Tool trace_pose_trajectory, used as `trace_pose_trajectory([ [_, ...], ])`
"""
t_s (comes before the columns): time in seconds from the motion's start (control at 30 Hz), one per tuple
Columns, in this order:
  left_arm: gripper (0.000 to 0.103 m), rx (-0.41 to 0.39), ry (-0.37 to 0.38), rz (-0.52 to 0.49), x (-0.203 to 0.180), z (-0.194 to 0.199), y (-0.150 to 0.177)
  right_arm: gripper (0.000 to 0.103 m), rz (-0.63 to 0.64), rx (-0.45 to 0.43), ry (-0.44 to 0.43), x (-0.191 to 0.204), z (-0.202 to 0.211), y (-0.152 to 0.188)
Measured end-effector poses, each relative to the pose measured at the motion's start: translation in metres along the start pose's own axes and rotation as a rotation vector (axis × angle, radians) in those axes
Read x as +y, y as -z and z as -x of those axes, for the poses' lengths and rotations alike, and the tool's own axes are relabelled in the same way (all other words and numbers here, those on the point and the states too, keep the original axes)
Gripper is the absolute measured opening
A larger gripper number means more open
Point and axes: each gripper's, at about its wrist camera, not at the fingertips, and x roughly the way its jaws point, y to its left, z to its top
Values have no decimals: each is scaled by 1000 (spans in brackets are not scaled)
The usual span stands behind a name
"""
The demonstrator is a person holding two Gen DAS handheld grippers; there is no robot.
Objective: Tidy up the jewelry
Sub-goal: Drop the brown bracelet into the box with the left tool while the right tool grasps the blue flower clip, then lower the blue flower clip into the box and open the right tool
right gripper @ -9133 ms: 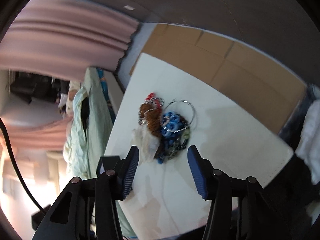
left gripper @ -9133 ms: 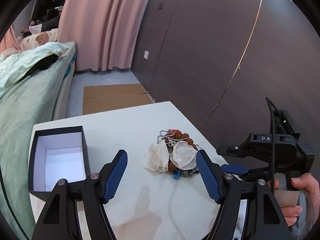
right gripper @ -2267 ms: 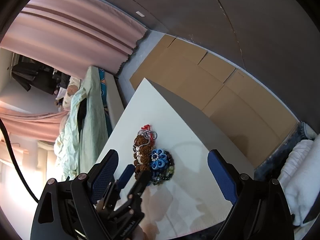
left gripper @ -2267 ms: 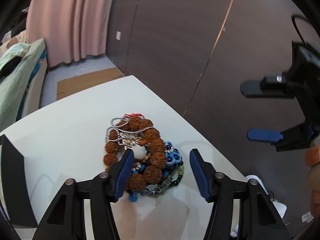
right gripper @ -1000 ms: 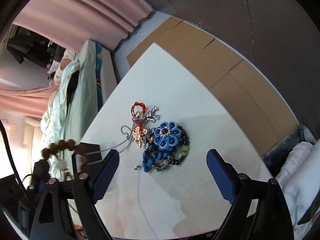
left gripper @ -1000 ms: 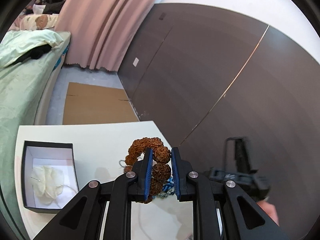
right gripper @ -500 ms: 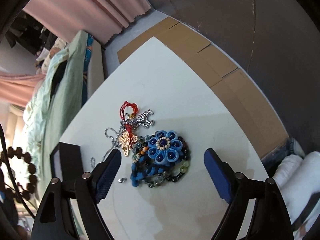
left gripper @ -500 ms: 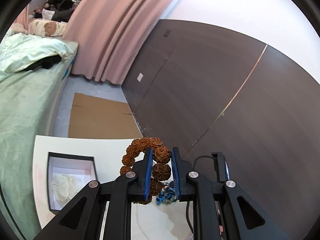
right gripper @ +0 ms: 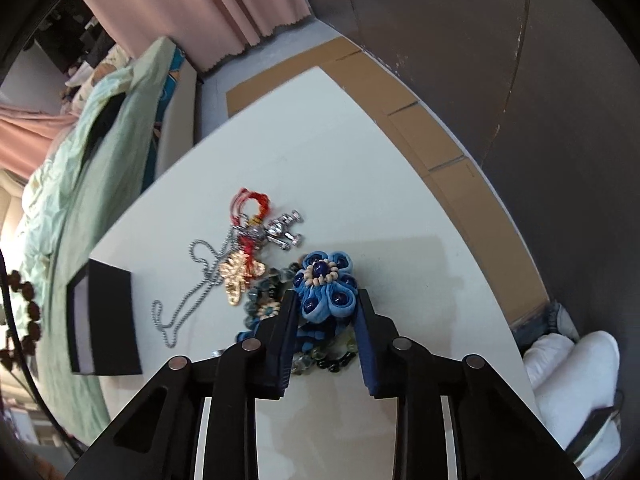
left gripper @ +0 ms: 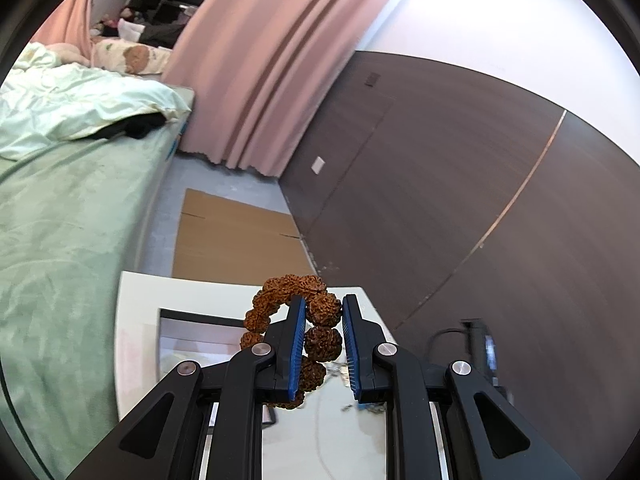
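Observation:
My left gripper (left gripper: 322,312) is shut on a bracelet of big brown knobbly beads (left gripper: 288,292) and holds it in the air above the black box with a white inside (left gripper: 192,334). The bracelet also shows at the left edge of the right wrist view (right gripper: 24,312). My right gripper (right gripper: 325,308) stands around a blue fabric flower (right gripper: 326,286) that lies on a pile of bead bracelets (right gripper: 320,354) on the white table (right gripper: 328,152). Its jaws are close to the flower on both sides; I cannot tell if they press it.
A silver chain (right gripper: 188,300), a gold charm (right gripper: 238,276), a red cord (right gripper: 252,202) and a silver figure (right gripper: 282,230) lie left of the flower. The black box (right gripper: 102,320) stands at the table's left. A green bed (left gripper: 60,216) and cardboard on the floor (left gripper: 228,236) lie beyond.
My left gripper picked the brown bracelet out of the pile and has carried it up and left over the box. My right gripper has come down and narrowed around the blue flower.

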Motion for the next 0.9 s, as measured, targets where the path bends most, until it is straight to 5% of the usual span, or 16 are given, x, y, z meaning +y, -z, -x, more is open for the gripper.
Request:
trace_pose_trajectory([
  [0.5,21,24,-97,53,33,-17,3,28,41,-153,-204,37,54,13],
  [0.57,29,58,-89,77,37,-24,3,28,54,-165,-234,45,58,15],
  [0.63,66,83,-93,95,41,-29,3,28,72,-175,-267,56,60,17],
  [0.7,84,54,-120,95,43,-25,3,28,88,-186,-297,65,63,17],
  [0.9,86,19,-148,99,53,-11,0,28,143,-201,-413,98,64,23],
])
